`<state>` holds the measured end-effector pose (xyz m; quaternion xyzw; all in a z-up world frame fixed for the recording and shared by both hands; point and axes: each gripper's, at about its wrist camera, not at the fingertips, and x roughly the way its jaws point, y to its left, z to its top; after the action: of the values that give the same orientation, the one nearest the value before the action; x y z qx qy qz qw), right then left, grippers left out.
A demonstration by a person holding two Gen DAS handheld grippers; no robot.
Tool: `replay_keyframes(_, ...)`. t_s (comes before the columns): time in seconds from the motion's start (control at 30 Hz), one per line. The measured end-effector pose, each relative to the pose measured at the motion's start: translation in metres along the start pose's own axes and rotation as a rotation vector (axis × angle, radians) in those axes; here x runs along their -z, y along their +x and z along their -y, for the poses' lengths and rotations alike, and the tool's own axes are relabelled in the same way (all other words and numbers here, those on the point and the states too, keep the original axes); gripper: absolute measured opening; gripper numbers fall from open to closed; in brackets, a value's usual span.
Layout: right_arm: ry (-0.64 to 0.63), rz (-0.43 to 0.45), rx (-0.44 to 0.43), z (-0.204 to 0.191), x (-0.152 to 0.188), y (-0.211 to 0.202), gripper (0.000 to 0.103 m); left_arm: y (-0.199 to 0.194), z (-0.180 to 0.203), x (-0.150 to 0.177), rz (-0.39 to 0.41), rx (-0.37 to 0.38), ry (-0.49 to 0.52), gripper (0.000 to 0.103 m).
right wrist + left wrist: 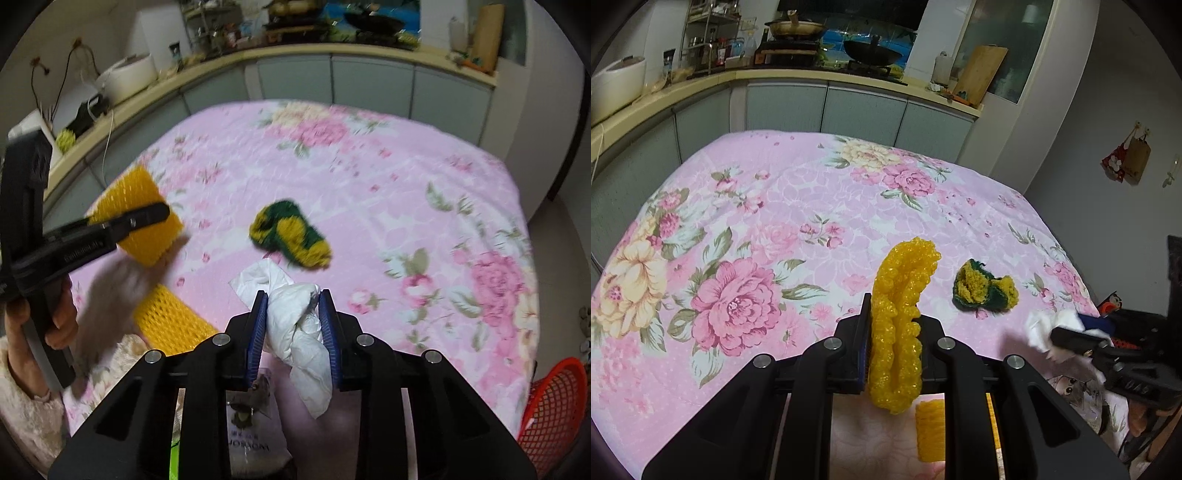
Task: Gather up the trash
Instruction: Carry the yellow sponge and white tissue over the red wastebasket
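Both tongs loaded, one scrap left on the cloth

Nearest the lens, the right gripper [293, 325] is clamped on a crumpled white tissue [299, 325]; the left gripper [892, 325] is clamped on a yellow foam net [897, 314], with a second yellow foam piece [173, 325] just below it; a green-and-yellow scrubber [290, 234] lies ahead of the right tongs and to the right of the left, untouched on the floral cloth [369, 177]; the red basket [554, 406], low to the right, looks like the drop point; judged so, nothing is binned yet.
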<state>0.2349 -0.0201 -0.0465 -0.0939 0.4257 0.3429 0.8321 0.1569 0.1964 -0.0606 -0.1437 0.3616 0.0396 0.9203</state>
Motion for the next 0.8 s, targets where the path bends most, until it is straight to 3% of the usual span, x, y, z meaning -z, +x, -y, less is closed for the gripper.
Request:
replay_keyframes(0.27,0.077,0.163,0.093,0.015,0.005,-0.044,0.028,-0.017,0.025,-0.008,0.035,-0.067,0.073,0.016)
replay_keyframes(0.47,0.143,0.238,0.103,0.029,0.013,-0.071,0.028,-0.032,0.050,-0.013,0.065,-0.152,0.144,0.016)
replay_keyframes(0.8,0.233,0.348,0.124,0.051,0.033,-0.120,0.028,-0.048,0.098,-0.019,0.102,-0.126,0.236,0.016)
